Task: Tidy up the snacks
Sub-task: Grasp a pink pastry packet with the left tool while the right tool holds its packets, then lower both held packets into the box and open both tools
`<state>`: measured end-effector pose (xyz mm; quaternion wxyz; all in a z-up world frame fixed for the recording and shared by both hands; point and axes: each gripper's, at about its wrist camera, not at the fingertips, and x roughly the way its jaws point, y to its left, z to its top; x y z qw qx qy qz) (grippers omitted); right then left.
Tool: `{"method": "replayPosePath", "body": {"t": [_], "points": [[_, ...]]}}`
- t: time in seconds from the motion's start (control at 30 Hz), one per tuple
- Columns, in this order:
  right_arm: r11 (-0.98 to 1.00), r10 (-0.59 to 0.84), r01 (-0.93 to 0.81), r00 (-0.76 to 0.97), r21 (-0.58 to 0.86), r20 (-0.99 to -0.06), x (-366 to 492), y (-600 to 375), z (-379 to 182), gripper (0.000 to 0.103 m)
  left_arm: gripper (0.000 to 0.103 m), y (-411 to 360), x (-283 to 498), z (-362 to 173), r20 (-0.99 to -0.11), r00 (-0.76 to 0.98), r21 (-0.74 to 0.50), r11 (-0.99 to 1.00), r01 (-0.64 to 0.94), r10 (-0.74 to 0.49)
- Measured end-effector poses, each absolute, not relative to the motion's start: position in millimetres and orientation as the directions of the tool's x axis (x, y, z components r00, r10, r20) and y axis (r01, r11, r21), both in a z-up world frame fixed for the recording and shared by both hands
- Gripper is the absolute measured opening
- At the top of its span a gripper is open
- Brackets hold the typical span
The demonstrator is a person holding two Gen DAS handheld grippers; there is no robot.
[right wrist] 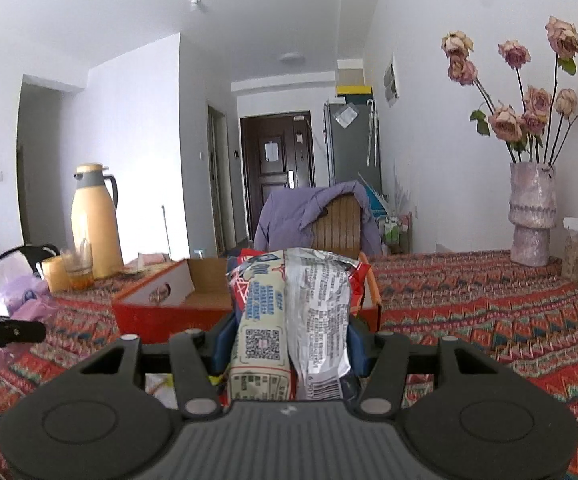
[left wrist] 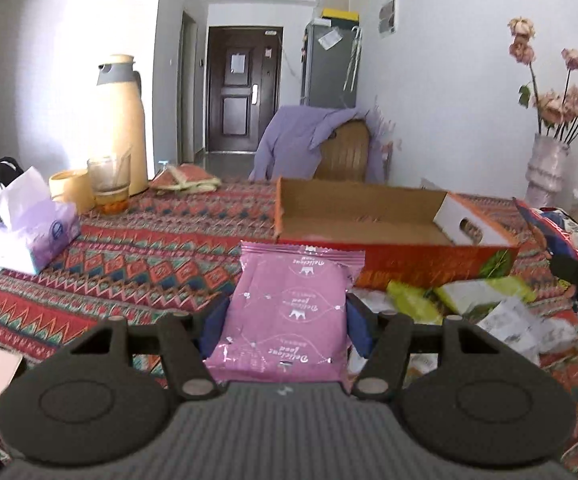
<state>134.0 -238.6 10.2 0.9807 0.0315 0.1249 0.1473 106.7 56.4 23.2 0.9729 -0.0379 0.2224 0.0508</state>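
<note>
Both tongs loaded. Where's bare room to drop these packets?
Open cardboard box: floor bare except a white carton at its right end. Bare tablecloth between the tissue pack and the box. Crowded: loose wrappers right of the pink packet.

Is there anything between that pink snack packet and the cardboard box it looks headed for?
Nothing visible. The left gripper holds the pink packet just short of the open cardboard box, with only bare tablecloth and the box's near wall ahead. Loose green packets lie off to the right, outside that path.
</note>
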Motion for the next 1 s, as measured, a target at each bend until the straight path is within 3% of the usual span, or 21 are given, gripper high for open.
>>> {"method": "replayPosePath", "body": {"t": [0.43,1.0], "points": [[0.956,0.294,-0.283,0.939,0.082,-0.18,181.4,-220.2,54.7,0.054,0.062,20.7,151.7,61.5,-0.349,0.937,-0.091,0.995,-0.045,0.011],[0.969,0.246,-0.232,0.941,0.086,-0.235,285.9,-190.2,56.5,0.054,0.062,13.1,255.8,70.6,-0.329,0.944,-0.186,0.977,-0.105,0.038]]}}
